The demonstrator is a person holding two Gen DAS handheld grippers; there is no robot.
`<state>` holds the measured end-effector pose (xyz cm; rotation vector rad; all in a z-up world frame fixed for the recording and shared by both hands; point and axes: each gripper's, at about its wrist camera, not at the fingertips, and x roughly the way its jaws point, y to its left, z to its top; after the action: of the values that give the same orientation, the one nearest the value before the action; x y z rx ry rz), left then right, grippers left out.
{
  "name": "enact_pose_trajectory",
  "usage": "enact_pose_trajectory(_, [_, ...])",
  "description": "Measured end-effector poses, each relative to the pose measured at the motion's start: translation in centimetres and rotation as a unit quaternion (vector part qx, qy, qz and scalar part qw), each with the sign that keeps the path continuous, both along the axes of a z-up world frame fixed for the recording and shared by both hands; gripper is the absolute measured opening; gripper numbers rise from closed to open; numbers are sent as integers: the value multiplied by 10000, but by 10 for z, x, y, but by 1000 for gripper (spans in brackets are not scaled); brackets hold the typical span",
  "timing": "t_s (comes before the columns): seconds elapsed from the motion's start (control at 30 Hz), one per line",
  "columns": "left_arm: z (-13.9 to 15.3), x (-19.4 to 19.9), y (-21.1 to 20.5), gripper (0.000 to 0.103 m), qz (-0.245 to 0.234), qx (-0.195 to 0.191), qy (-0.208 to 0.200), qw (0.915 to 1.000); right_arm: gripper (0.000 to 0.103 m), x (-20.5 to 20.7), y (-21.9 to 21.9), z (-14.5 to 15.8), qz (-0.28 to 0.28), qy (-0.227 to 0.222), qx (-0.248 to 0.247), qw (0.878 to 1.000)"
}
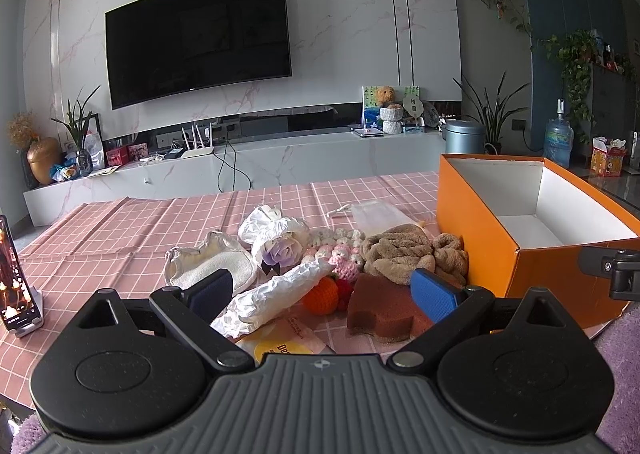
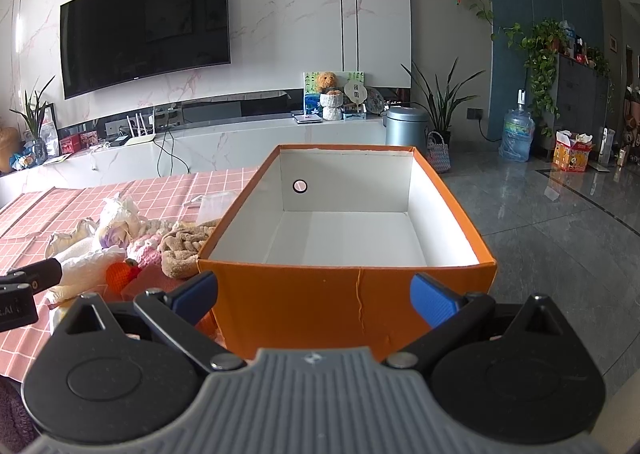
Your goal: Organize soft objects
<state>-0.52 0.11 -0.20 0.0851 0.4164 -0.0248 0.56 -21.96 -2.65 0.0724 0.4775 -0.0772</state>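
A heap of soft things lies on the pink checked tablecloth (image 1: 120, 238): a brown sponge (image 1: 378, 310), an orange crochet ball (image 1: 322, 294), a crumpled white bag (image 1: 276, 294), a pink crochet toy (image 1: 344, 260), a tan towel (image 1: 400, 254), a purple fabric flower (image 1: 282, 252) and white cloths (image 1: 218, 260). My left gripper (image 1: 322, 294) is open and empty, just short of the heap. An empty orange box (image 1: 480, 238) stands to the right. My right gripper (image 2: 314, 298) is open and empty in front of the box (image 2: 320, 302); the heap's towel (image 2: 184, 246) shows at its left.
A phone on a stand (image 1: 16, 290) sits at the table's left edge. A clear packet (image 1: 376, 213) lies behind the heap and a yellow-labelled wrapper (image 1: 284, 342) lies near my left gripper. The left gripper's body (image 2: 24, 286) shows at the right view's left edge.
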Motion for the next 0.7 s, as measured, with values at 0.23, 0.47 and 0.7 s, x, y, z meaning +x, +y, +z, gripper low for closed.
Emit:
enact_pose_trajectory(0.23, [-2,-2,0,103,6,4,20,10000,101,0,0,0,-2,-1,1,10000])
enact_pose_trajectory(0.47, [-2,-4,-2,103,-4,20,35,10000,101,0,1,-2,28,23,-23,10000])
enact_pose_trajectory(0.7, [-4,-5,-4,103,-35,21,50,10000,101,1,6,-2,82,62,-98,9999])
